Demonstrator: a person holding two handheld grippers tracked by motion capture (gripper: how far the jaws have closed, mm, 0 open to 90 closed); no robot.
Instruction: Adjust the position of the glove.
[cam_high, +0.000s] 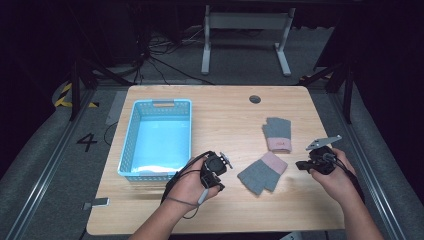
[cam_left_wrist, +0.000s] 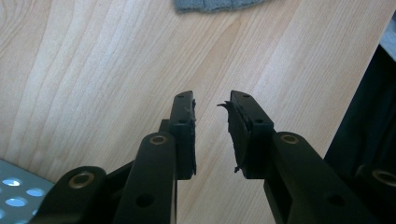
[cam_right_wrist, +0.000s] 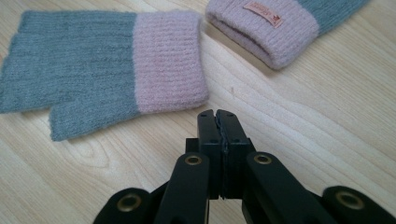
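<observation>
A blue basket (cam_high: 156, 137) sits at the left of the wooden surface (cam_high: 225, 110). Just right of its near corner, the left tongs (cam_high: 216, 172) hover with jaws parted by a narrow gap, holding nothing. Next lies a grey-and-pink glove (cam_high: 262, 172), flat and angled, with a second glove (cam_high: 277, 134) beyond it, near but apart. The right tongs (cam_high: 302, 164) sit right of the gloves, jaws pressed together, empty.

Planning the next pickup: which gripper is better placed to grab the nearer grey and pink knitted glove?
Right, probably. The right gripper points straight at the nearer grey and pink knitted glove's pink cuff, though its jaws are shut and must open. The left gripper is open but aimed at bare wooden table.
</observation>
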